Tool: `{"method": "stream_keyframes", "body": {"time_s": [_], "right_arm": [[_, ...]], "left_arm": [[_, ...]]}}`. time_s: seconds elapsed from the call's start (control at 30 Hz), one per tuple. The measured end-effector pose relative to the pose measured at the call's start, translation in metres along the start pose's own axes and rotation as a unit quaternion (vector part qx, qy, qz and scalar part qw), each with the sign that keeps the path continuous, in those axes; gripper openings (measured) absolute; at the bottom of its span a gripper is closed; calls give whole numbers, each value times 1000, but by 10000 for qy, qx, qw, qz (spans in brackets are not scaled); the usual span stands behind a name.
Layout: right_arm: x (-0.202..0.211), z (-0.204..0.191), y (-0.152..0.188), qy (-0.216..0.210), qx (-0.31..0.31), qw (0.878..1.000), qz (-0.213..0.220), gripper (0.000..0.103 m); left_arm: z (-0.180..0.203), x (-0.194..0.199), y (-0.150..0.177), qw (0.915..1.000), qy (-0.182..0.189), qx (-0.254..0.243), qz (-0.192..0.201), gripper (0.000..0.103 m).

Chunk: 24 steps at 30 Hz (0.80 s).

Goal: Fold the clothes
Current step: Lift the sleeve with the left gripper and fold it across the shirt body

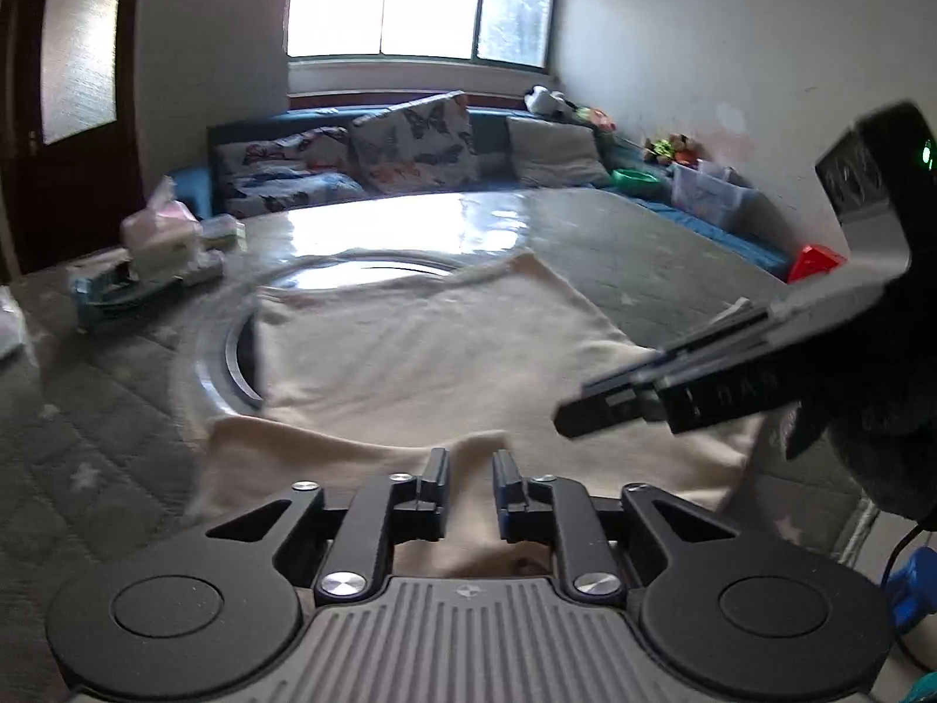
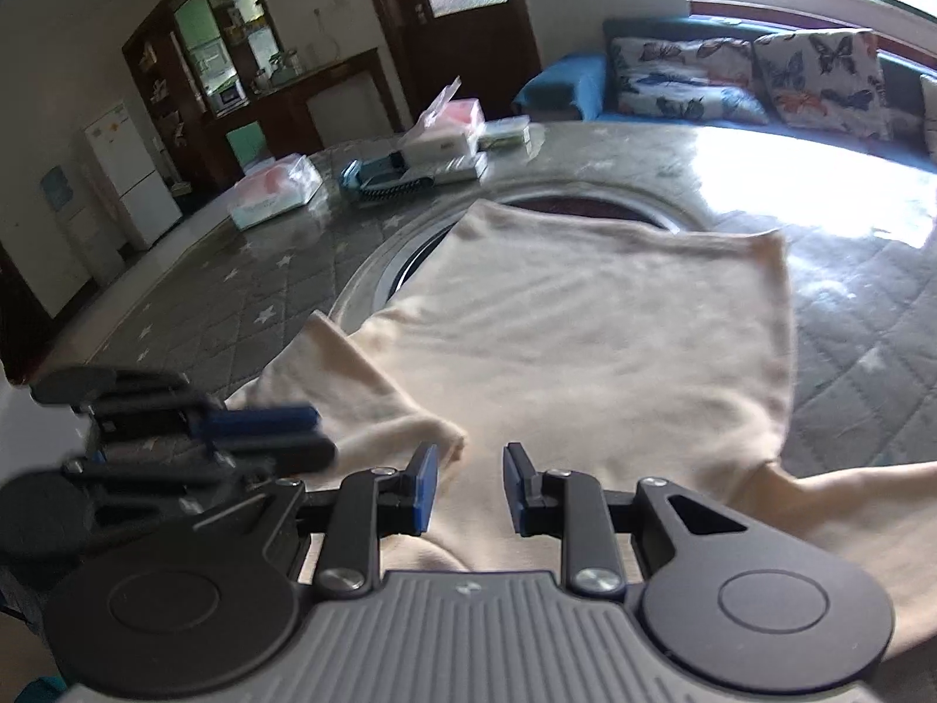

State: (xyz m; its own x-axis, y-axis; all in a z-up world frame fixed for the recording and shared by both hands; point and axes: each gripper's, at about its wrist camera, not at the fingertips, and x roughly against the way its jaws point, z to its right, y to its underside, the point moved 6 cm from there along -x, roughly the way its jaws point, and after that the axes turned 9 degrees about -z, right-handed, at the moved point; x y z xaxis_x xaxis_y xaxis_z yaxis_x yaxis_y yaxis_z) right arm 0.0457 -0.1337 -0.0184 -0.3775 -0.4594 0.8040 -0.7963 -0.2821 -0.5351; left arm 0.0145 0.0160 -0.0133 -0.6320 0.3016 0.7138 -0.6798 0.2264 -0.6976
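Note:
A cream shirt (image 1: 433,351) lies spread on the grey quilted table, its far part over a round glass turntable (image 1: 234,351). It also shows in the right wrist view (image 2: 585,345), with one sleeve (image 2: 351,386) lying out to the left. My left gripper (image 1: 471,480) is open and empty just above the shirt's near edge. My right gripper (image 2: 468,486) is open and empty over the shirt near the sleeve. Each gripper shows in the other's view: the right one at the right edge (image 1: 591,410), the left one at the left edge (image 2: 275,433).
Tissue packs (image 1: 158,228) and a blue-white toy car (image 2: 386,176) lie at the far left of the table (image 1: 644,246). A blue sofa with butterfly cushions (image 1: 410,146) stands behind the table. A dark cabinet and white fridge (image 2: 129,176) stand by the wall.

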Motion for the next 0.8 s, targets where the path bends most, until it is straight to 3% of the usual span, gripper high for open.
{"method": "stream_keyframes", "body": {"time_s": [0.07,0.13,0.37,0.4,0.5,0.63,0.8], "right_arm": [[-8,-6,0,-42,48,9999,-88,26],[-17,-10,0,-54,92,9998,-177,32],[-38,-24,4,-26,95,9989,-453,30],[-39,-25,5,8,124,9989,-456,27],[-38,-27,5,107,156,9988,-453,6],[-26,-29,-3,247,234,9991,-270,4],[15,-37,-24,586,629,9959,265,4]], "left_arm": [[-16,8,2,9998,-165,68,34,34],[-33,14,3,9993,-346,132,35,36],[-70,30,23,9949,-992,74,-168,43],[-72,33,25,9946,-1017,78,-175,44],[-75,35,30,9944,-1036,144,-176,50],[-70,22,37,9951,-921,266,-230,53],[-59,3,42,9955,-867,238,-293,55]]}}
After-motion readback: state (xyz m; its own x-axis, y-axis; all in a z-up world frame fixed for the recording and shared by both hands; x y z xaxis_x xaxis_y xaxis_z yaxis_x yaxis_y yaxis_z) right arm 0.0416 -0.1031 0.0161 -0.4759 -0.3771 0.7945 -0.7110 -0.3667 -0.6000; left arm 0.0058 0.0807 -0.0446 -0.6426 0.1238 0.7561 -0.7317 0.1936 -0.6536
